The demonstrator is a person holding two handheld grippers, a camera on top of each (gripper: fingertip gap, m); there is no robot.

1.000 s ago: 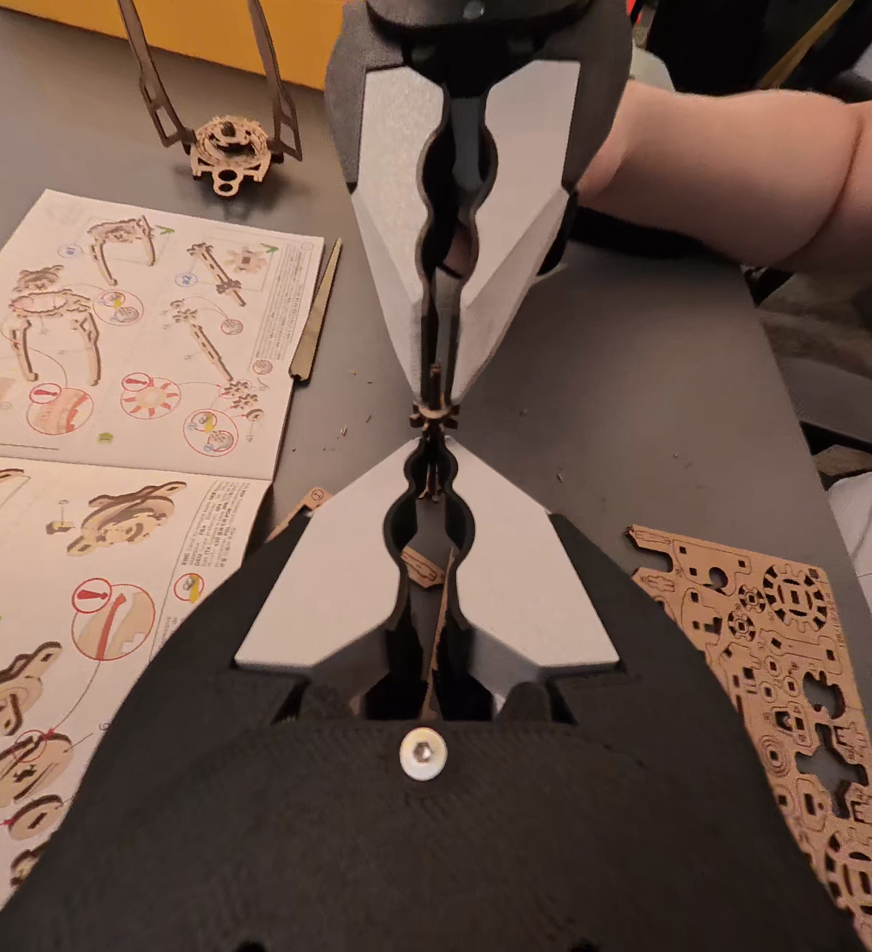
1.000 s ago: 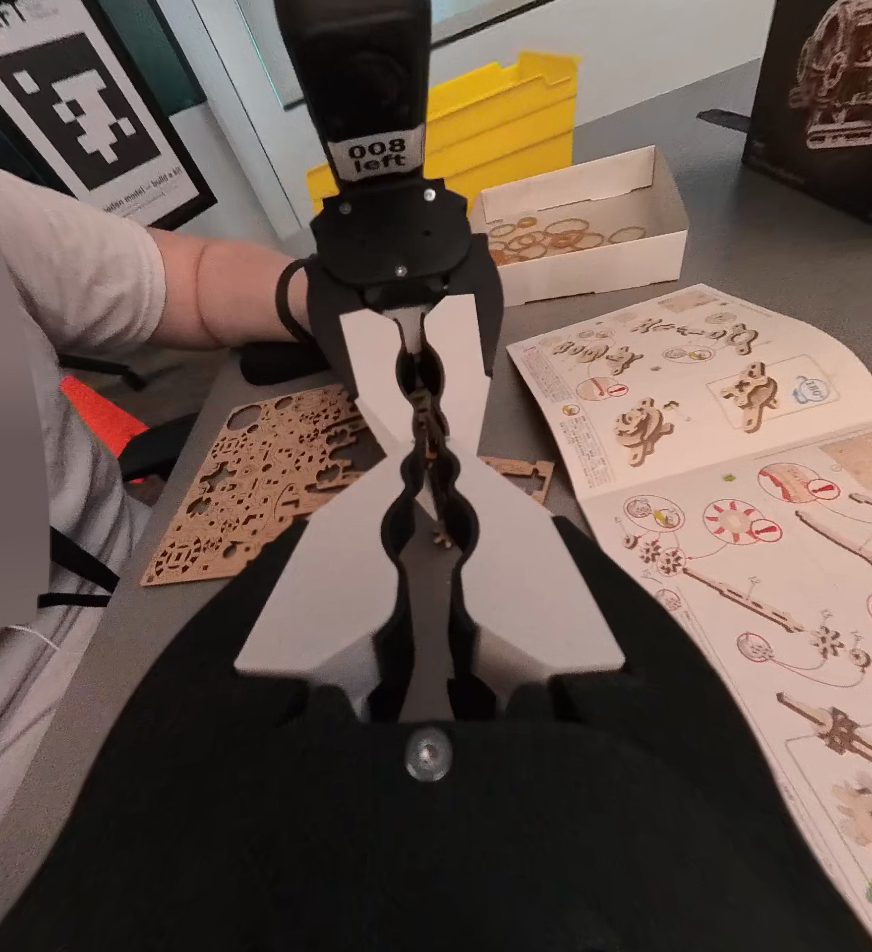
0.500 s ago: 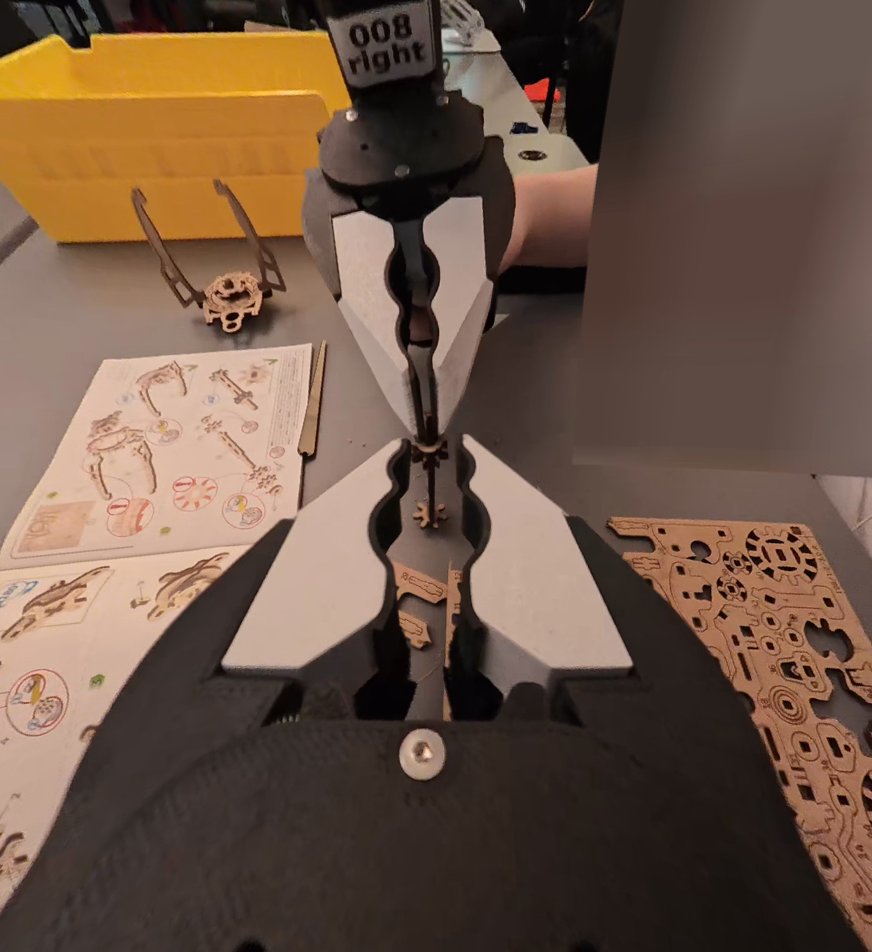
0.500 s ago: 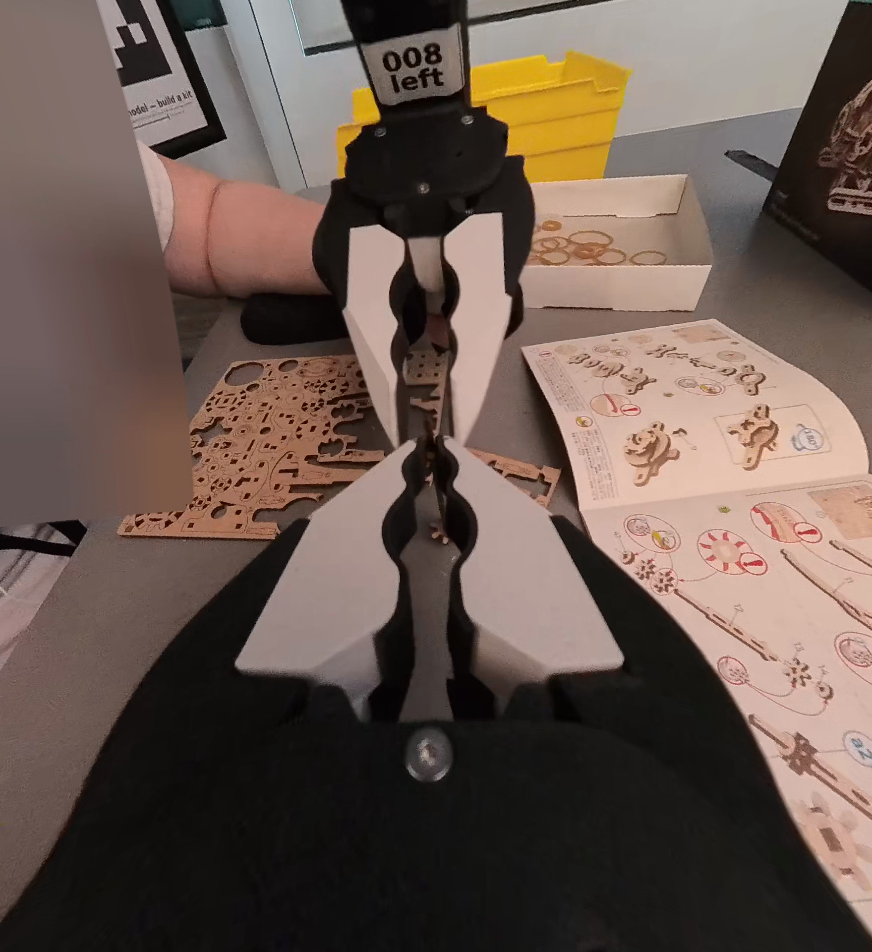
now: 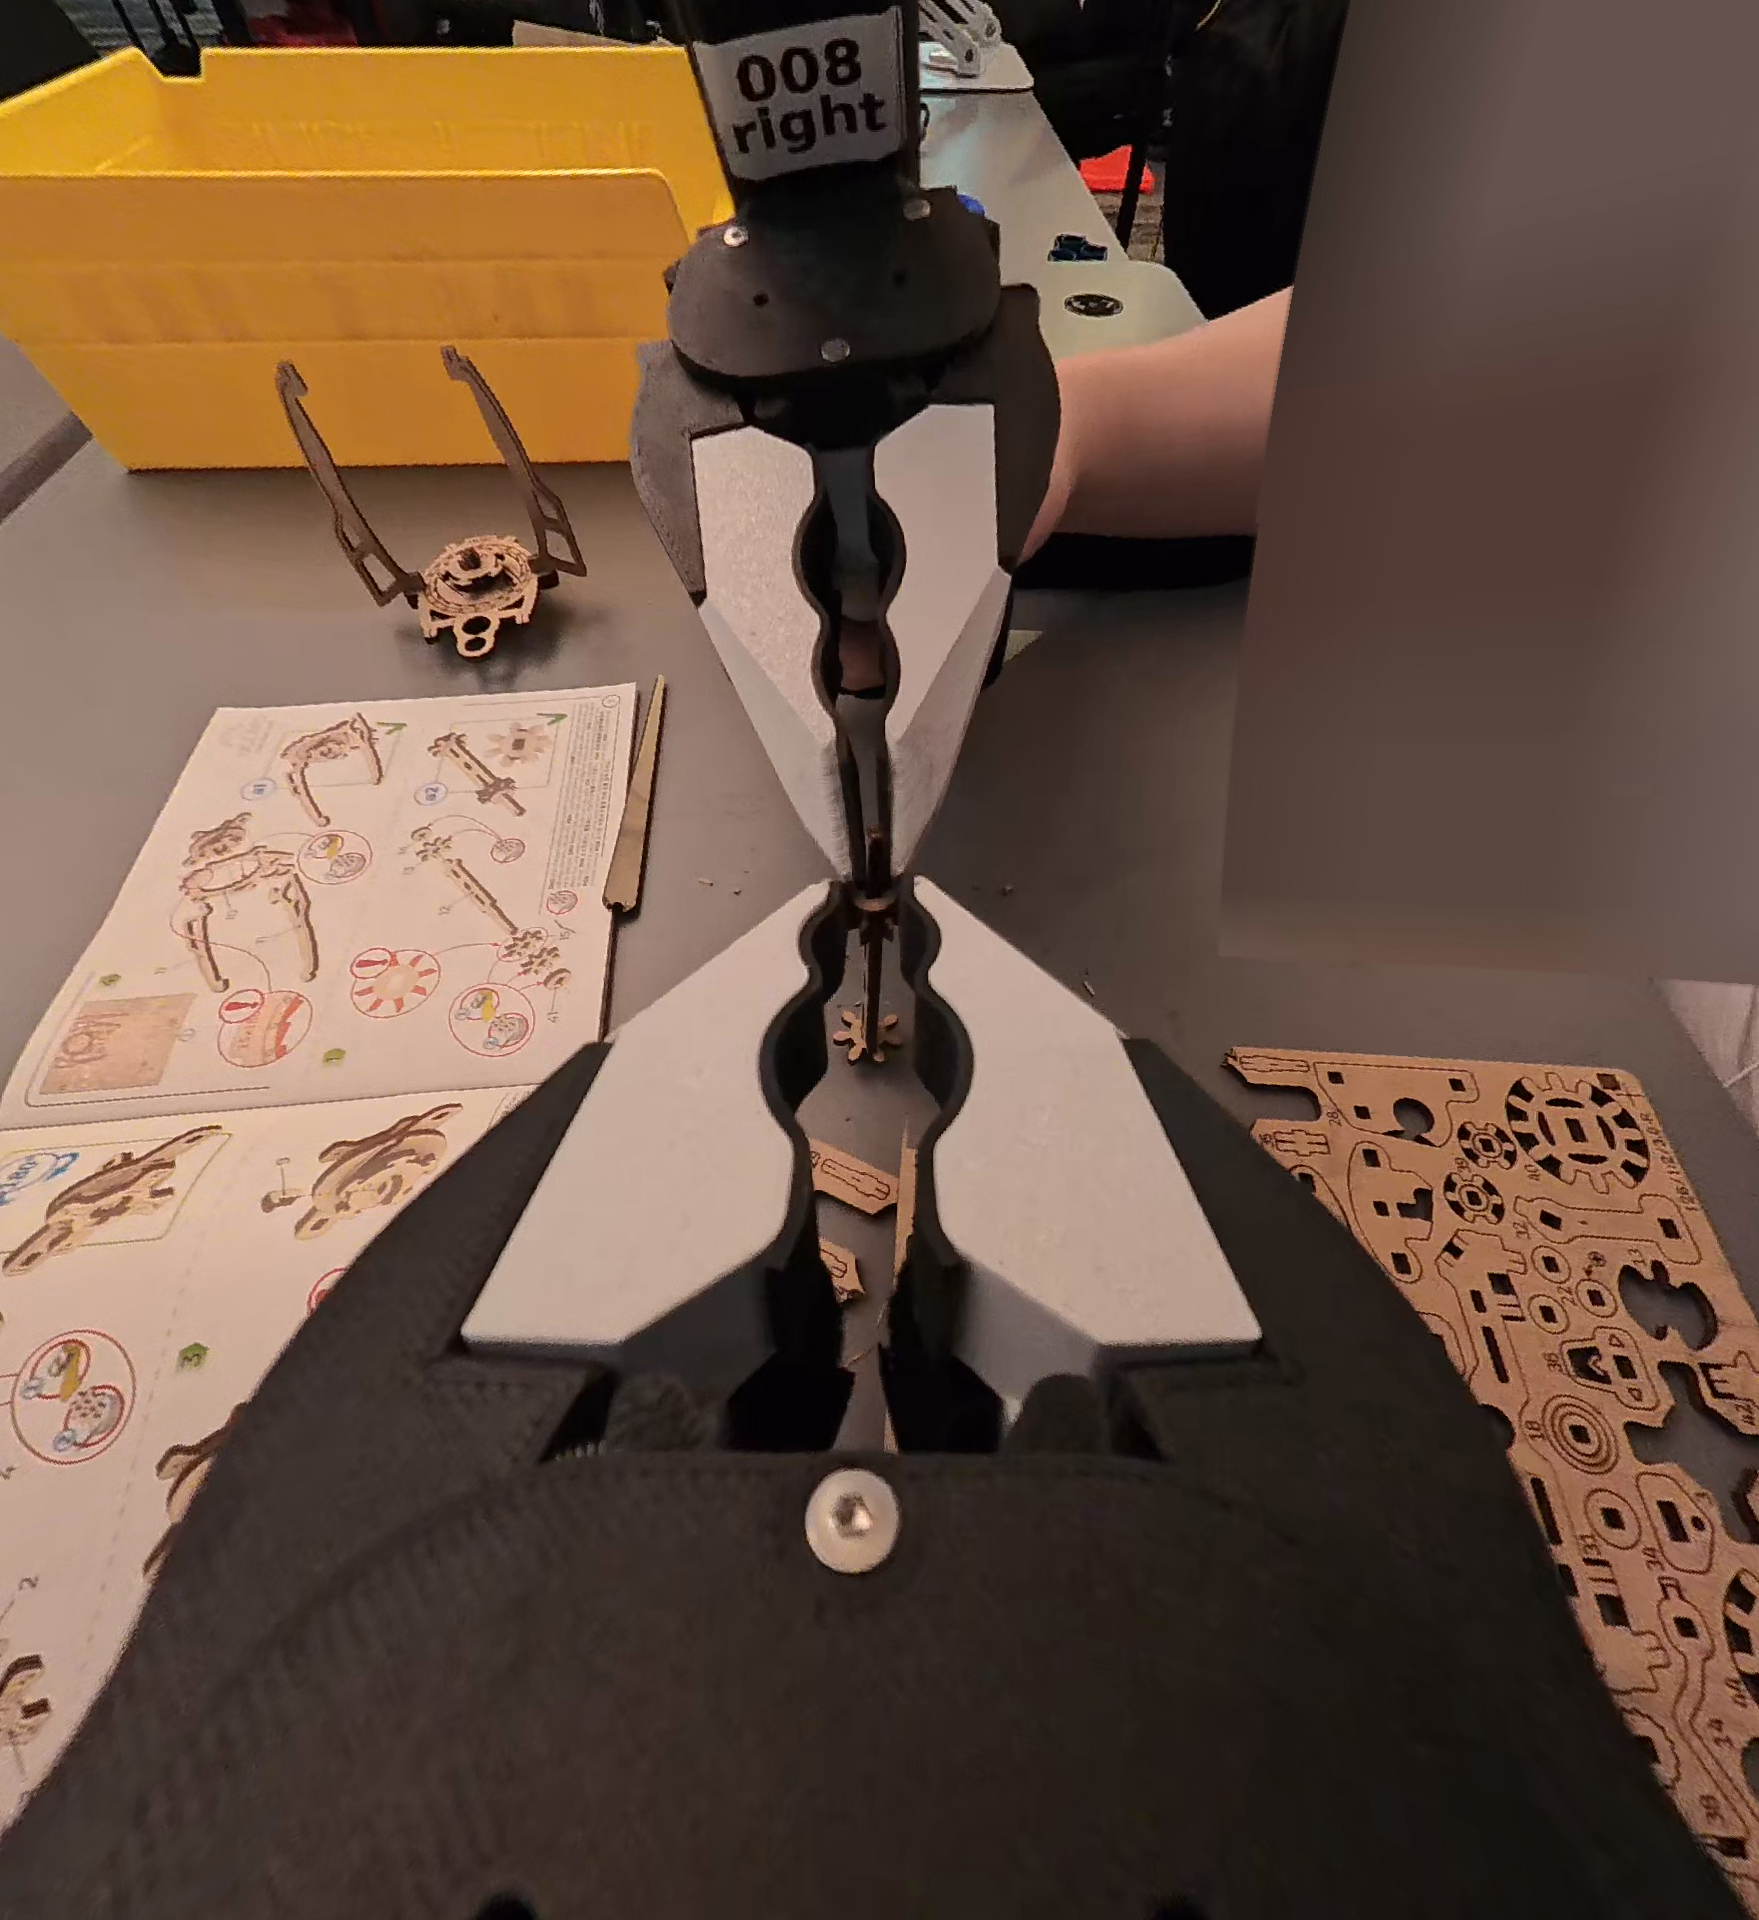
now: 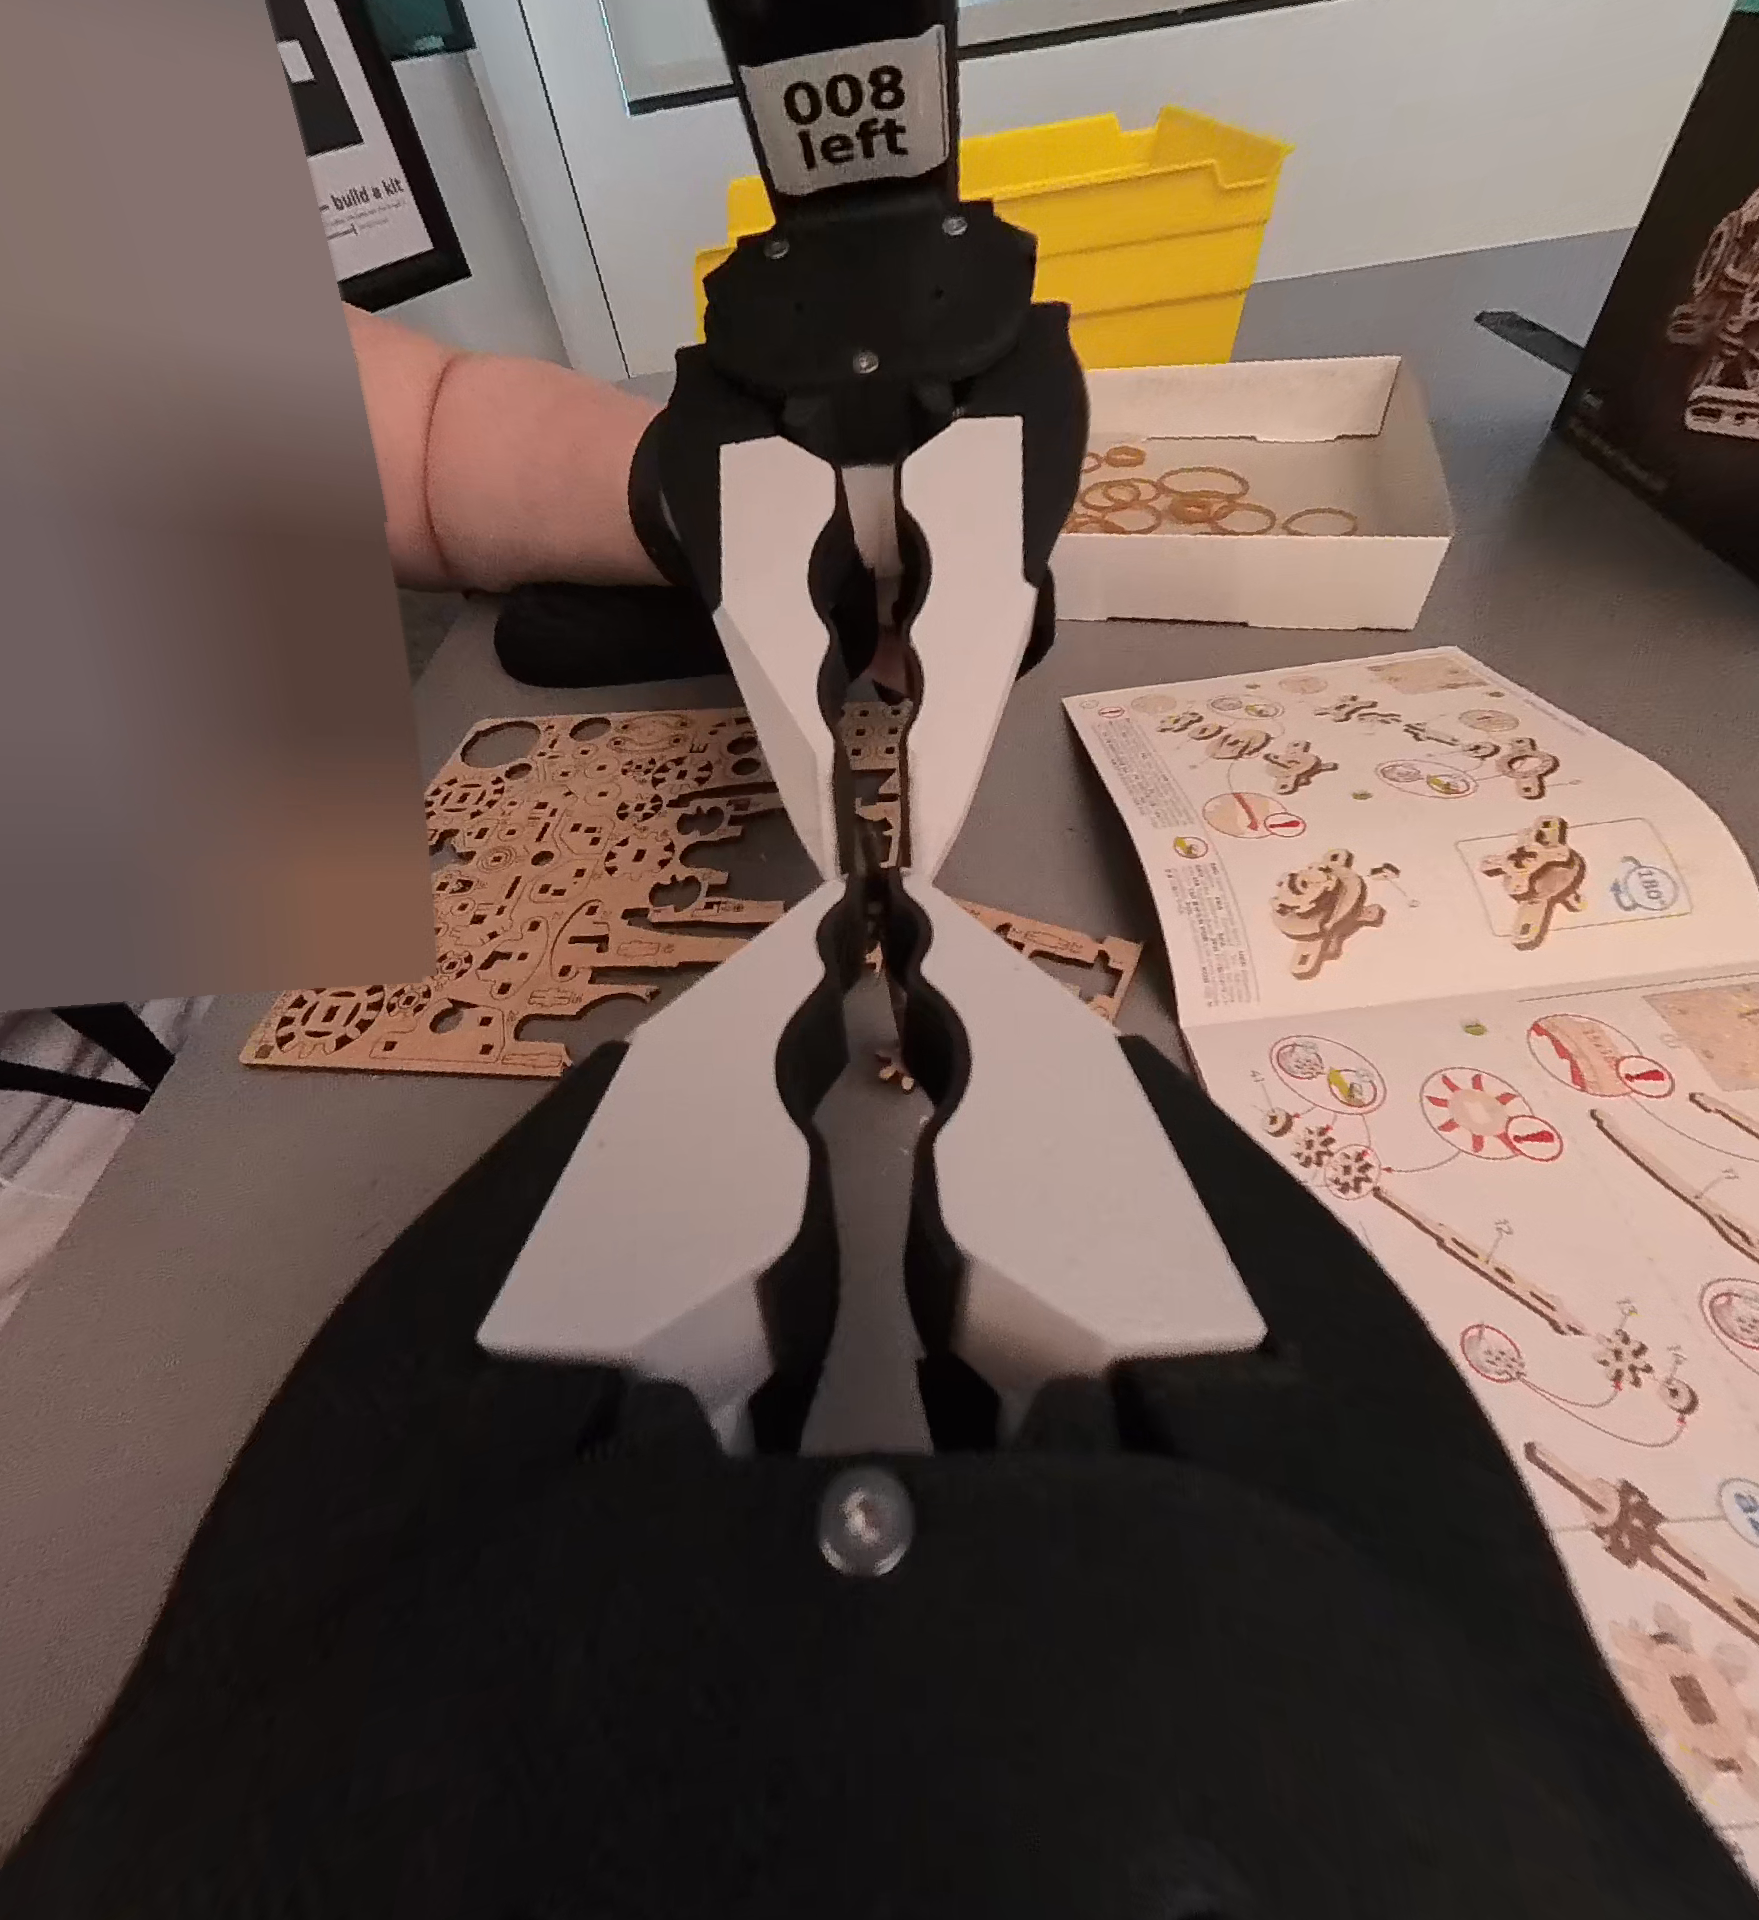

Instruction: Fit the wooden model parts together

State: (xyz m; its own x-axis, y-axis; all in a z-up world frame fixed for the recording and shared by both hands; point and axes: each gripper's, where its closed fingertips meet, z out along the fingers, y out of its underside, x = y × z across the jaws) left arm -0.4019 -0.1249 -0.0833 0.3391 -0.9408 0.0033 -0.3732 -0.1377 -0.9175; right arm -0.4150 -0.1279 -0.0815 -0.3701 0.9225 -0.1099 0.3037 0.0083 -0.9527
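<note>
My left gripper [image 5: 870, 896] and right gripper [image 6: 880, 902] meet tip to tip above the grey table, both shut. The right gripper [image 5: 870, 847] pinches a thin dark wooden axle [image 6: 883, 977]. The left gripper [image 6: 877, 864] pinches a small wooden gear [image 5: 870, 906] seated on that axle. A second small gear [image 5: 862, 1034] shows on the axle between my left fingers. Another gear [image 6: 896, 1070] shows at the axle's end between my right fingers. A loose wooden sliver [image 5: 903, 1195] stands deeper in the left gripper.
An instruction booklet [image 5: 335, 883] lies left, a punched wooden sheet [image 5: 1581, 1351] right. A part-built model [image 5: 470, 592] and a yellow bin [image 5: 314, 260] stand behind. A white box of rings [image 6: 1270, 520] and a dark box [image 6: 1737, 312] show in the right view. Both grippers' tips are close together, under 4 cm apart.
Both grippers have tilted up from the table and drawn back a little, still tip to tip. A second gear on the axle now shows between my left fingers.
</note>
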